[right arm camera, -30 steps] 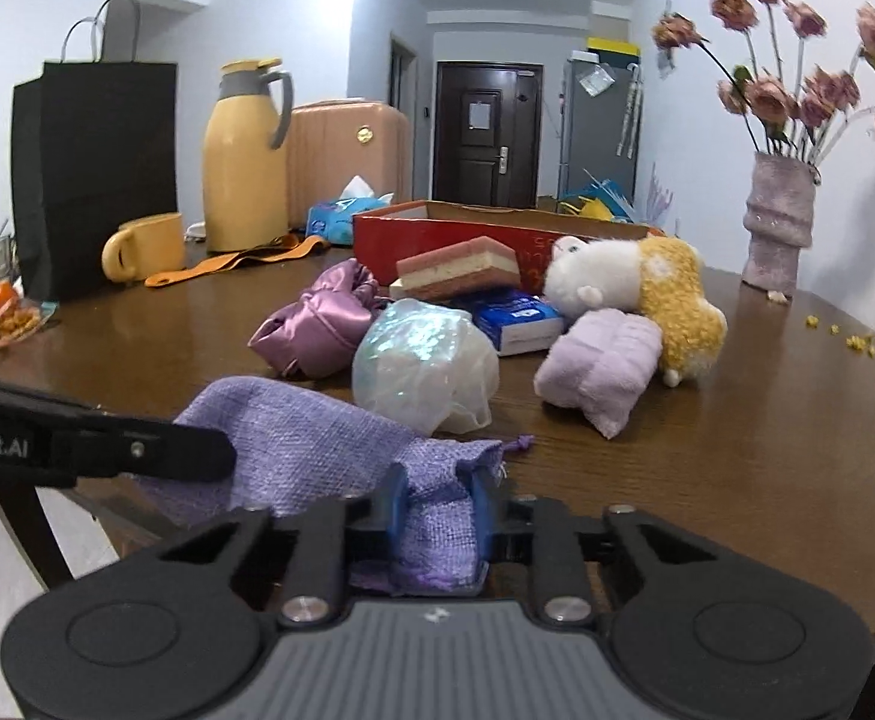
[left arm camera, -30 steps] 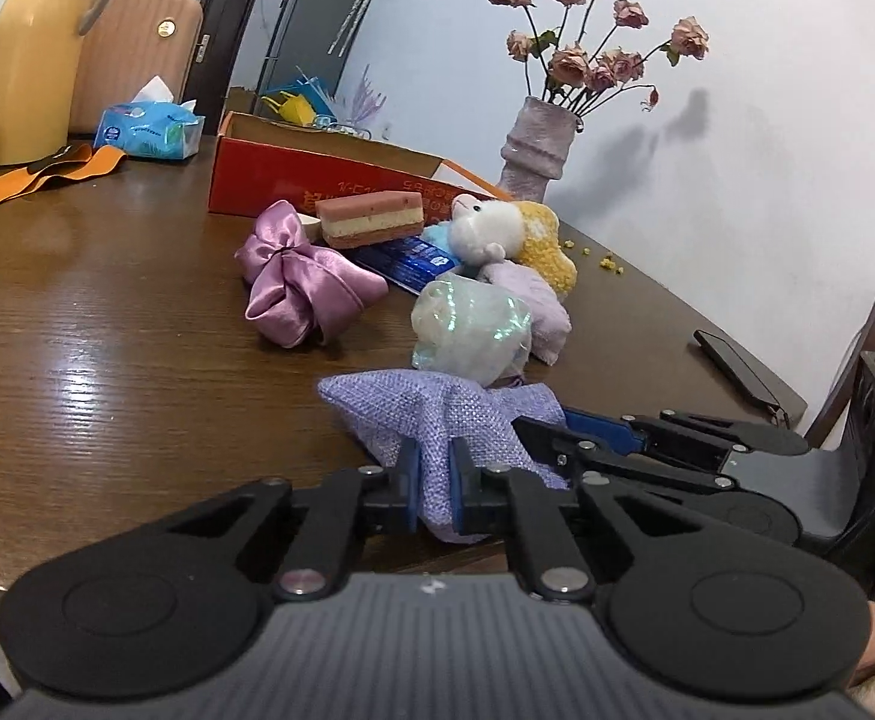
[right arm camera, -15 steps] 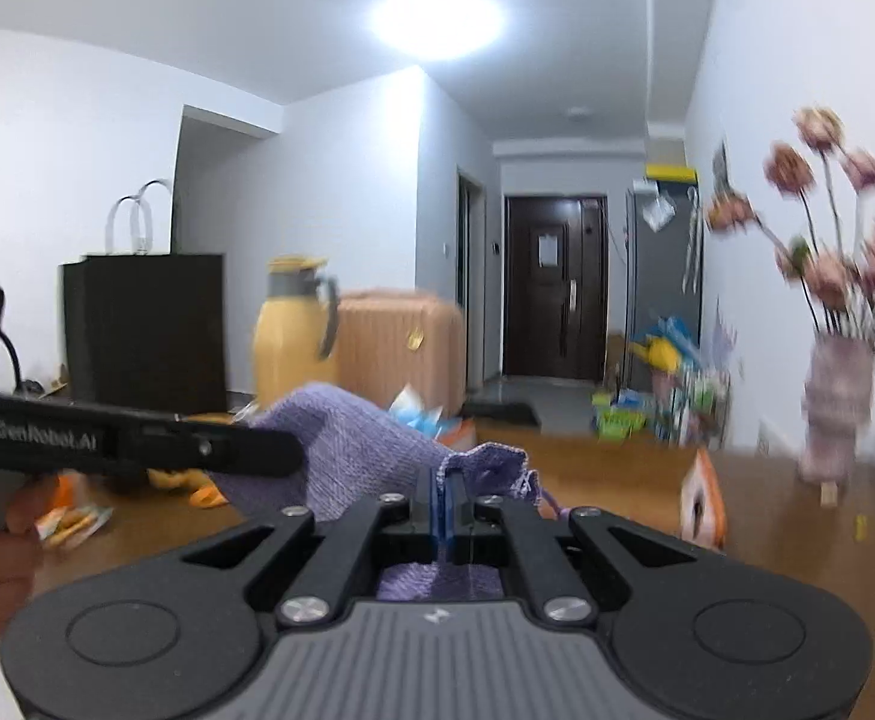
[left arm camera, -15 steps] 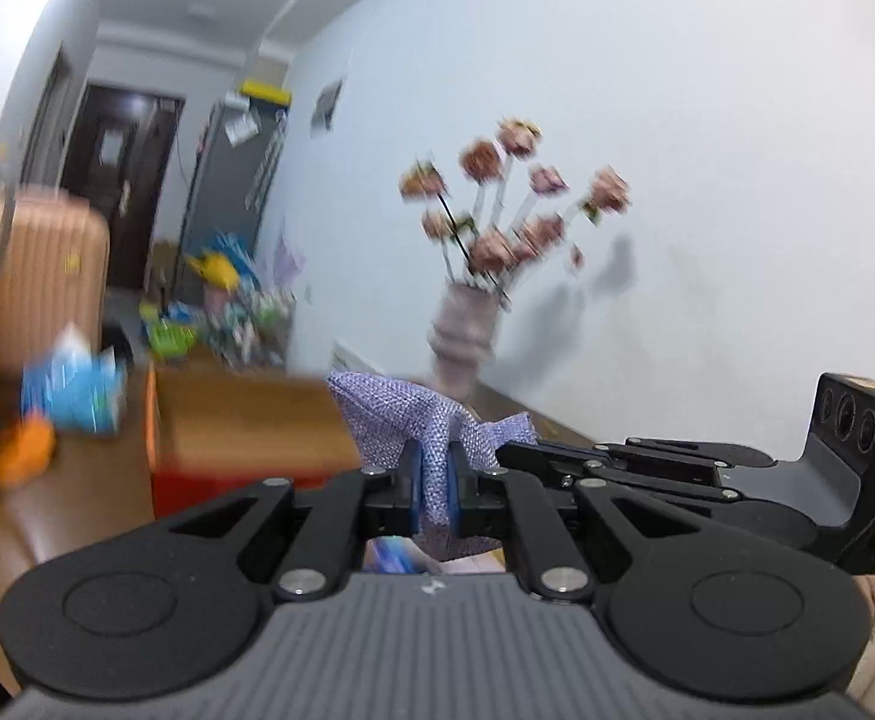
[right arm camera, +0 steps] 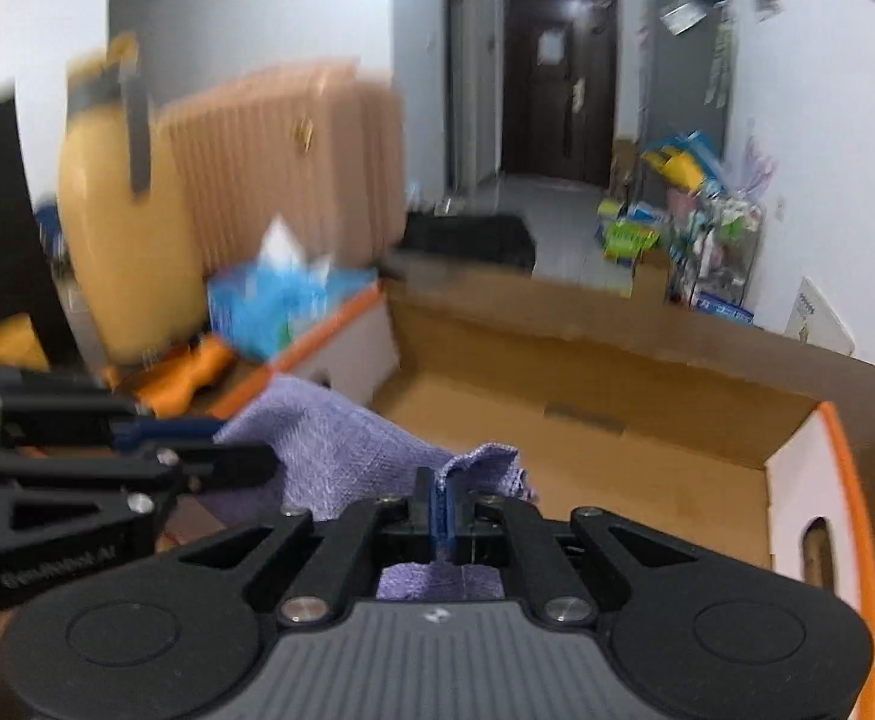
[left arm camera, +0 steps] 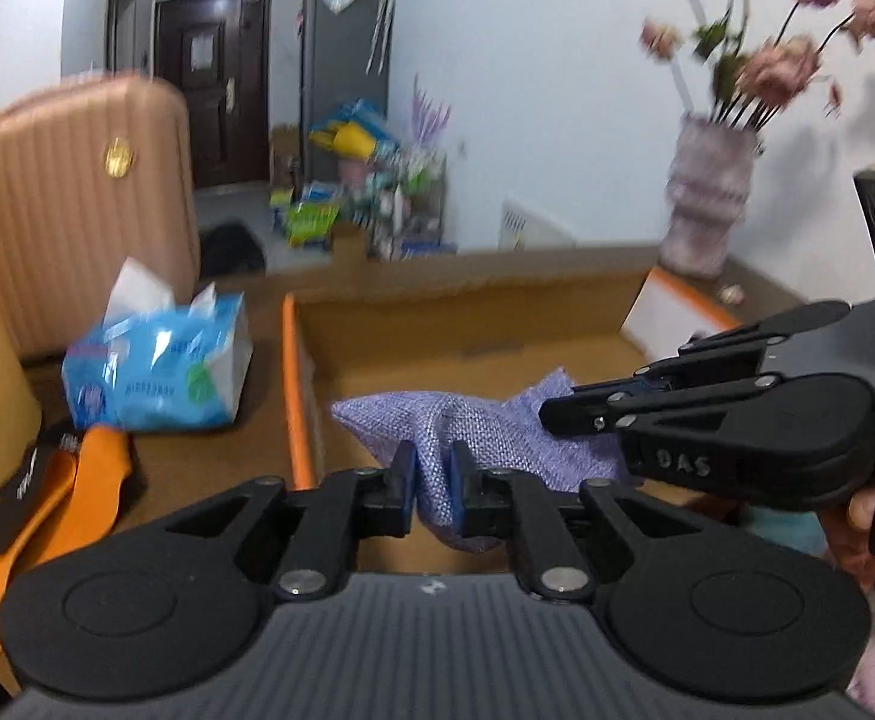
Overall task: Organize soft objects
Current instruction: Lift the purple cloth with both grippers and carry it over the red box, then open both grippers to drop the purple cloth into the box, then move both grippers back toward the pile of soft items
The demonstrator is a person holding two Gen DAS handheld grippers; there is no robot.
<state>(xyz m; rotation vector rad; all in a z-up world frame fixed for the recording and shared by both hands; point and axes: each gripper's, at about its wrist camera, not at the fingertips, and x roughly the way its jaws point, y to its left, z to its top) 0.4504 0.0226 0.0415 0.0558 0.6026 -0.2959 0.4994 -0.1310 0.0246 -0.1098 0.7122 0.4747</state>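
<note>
— Inspector, where is the pouch?

— The purple pouch (left arm camera: 485,426) hangs over the open box (left arm camera: 467,348), held between both claws, clear of the box floor. The left claw (left arm camera: 433,483) pinches one fold; its jaws have just been easing apart slightly, cloth between them. The right claw (right arm camera: 442,519) is clamped tight on the other edge.

— And around it?

— The box sits on the counter (left arm camera: 209,456). A tissue pack (left arm camera: 155,363) lies just left of the box, an orange strap (left arm camera: 86,480) nearer. A vase (left arm camera: 707,192) stands beyond the far right corner. A hand (left arm camera: 863,531) grips the right tool.
</note>
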